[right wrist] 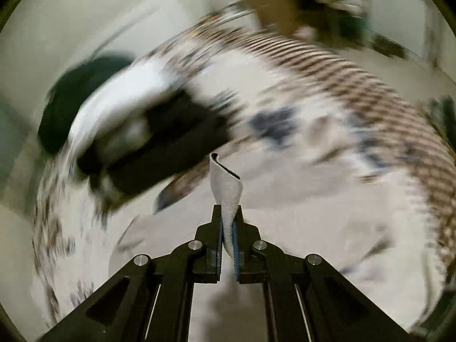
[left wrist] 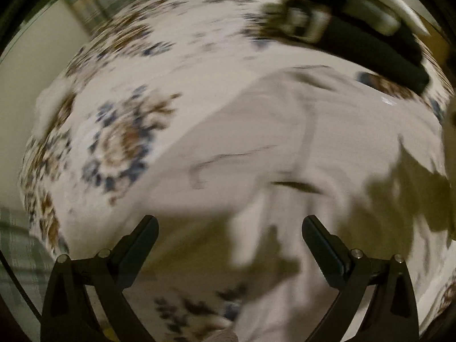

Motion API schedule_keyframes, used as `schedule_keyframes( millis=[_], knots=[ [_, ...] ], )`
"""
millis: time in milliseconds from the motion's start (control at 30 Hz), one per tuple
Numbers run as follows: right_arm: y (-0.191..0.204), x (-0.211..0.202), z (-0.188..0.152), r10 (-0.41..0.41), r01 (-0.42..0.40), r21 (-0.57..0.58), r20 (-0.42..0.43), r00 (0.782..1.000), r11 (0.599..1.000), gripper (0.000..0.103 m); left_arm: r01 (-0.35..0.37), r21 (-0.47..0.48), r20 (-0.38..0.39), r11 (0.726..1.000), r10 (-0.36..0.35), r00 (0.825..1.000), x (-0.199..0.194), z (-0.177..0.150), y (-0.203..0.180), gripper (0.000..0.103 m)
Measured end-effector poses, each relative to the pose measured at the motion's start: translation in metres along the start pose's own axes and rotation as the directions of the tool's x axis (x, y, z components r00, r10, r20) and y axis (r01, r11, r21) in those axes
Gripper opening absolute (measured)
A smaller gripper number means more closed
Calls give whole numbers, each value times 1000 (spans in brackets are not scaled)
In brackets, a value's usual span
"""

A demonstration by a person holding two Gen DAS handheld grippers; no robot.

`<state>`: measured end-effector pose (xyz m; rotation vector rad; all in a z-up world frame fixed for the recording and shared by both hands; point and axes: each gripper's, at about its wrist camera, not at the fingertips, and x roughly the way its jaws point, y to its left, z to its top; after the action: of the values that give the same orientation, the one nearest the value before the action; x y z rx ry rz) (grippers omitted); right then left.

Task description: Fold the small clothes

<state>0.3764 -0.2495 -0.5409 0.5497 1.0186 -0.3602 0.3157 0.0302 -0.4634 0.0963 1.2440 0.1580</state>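
- The pale cream-white soft cloth garment (left wrist: 327, 142) lies spread on a white bed cover with blue and brown flower patterns (left wrist: 122, 142). It is not a neat folded shape yet, so I think the folding is only at its start or middle.
- One part of it is lifted up. In the right wrist view a corner of the garment (right wrist: 228, 188) with a dark trimmed edge stands up, curled over at the top.
- The right tongs (right wrist: 228, 222) are squeezed together on that corner.
- The left tongs (left wrist: 229, 228) are wide apart and hold nothing. They hover over the garment's near part.
- In the left view the garment's long side seems to run from the lower middle up toward the upper right. The blur makes this hard to be sure of, and I cannot tell which end is the top.
- What is left, I think: bring the lifted corner across, lay it down and smooth it.
- Both pictures are very blurry.
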Motion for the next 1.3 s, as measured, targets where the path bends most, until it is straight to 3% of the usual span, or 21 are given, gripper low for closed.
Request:
schedule_keyframes(
  millis=[233, 367, 433, 467, 500, 533, 600, 667, 733, 800, 867, 933, 1033, 1167, 1300],
  knots=[
    [104, 78, -76, -21, -9, -203, -148, 989, 979, 6, -57, -102, -46, 993, 52, 998, 16, -9, 51, 103],
    [126, 86, -101, -18, -28, -257, -176, 984, 966, 7, -61, -132, -45, 989, 56, 997, 16, -11, 64, 103],
    [136, 93, -109, -9, -57, -280, -230, 973, 958, 8, -51, -142, -51, 989, 44, 998, 14, -11, 65, 103],
    [137, 99, -115, 14, -97, -273, -289, 957, 957, 10, -46, -143, -51, 989, 39, 998, 13, -10, 64, 103],
    [135, 100, -114, 39, -129, -258, -328, 944, 957, 24, -41, -144, -45, 989, 35, 998, 11, -9, 63, 103],
    [128, 98, -113, 102, -195, -217, -380, 919, 956, 45, -37, -140, -34, 989, 32, 999, 7, -6, 61, 103],
    [102, 83, -104, 219, -286, -104, -418, 882, 953, 67, -30, -135, -13, 990, 28, 1000, 2, -1, 55, 103],
    [69, 61, -90, 248, -284, -42, -380, 891, 958, 69, -13, -126, 12, 992, 15, 1000, -3, 6, 44, 103],
    [32, 41, -80, 197, -219, -33, -328, 924, 975, 69, 5, -110, 26, 994, -2, 1000, -4, 16, 27, 103],
    [-12, 26, -69, 82, -95, -37, -272, 959, 995, 69, 26, -94, 37, 995, -23, 999, -4, 27, 8, 103],
    [-50, 25, -60, -31, 19, -50, -238, 971, 999, 69, 14, -57, 59, 998, -10, 998, -3, 41, -19, 103],
    [-76, 36, -53, -112, 100, -65, -232, 966, 993, 69, 27, -37, 61, 999, -25, 998, 0, 59, -45, 103],
    [-95, 56, -50, -205, 176, -129, -258, 944, 976, 69, -23, 9, 111, 1000, 22, 994, 7, 78, -79, 103],
    [-108, 56, -61, -259, 193, -234, -295, 920, 953, 69, -130, 104, 84, 986, 122, 989, 38, 79, -103, 103],
    [-113, 46, -90, -261, 178, -268, -318, 911, 947, 69, -171, 97, 24, 980, 170, 985, 51, 57, -84, 103]
  ],
)
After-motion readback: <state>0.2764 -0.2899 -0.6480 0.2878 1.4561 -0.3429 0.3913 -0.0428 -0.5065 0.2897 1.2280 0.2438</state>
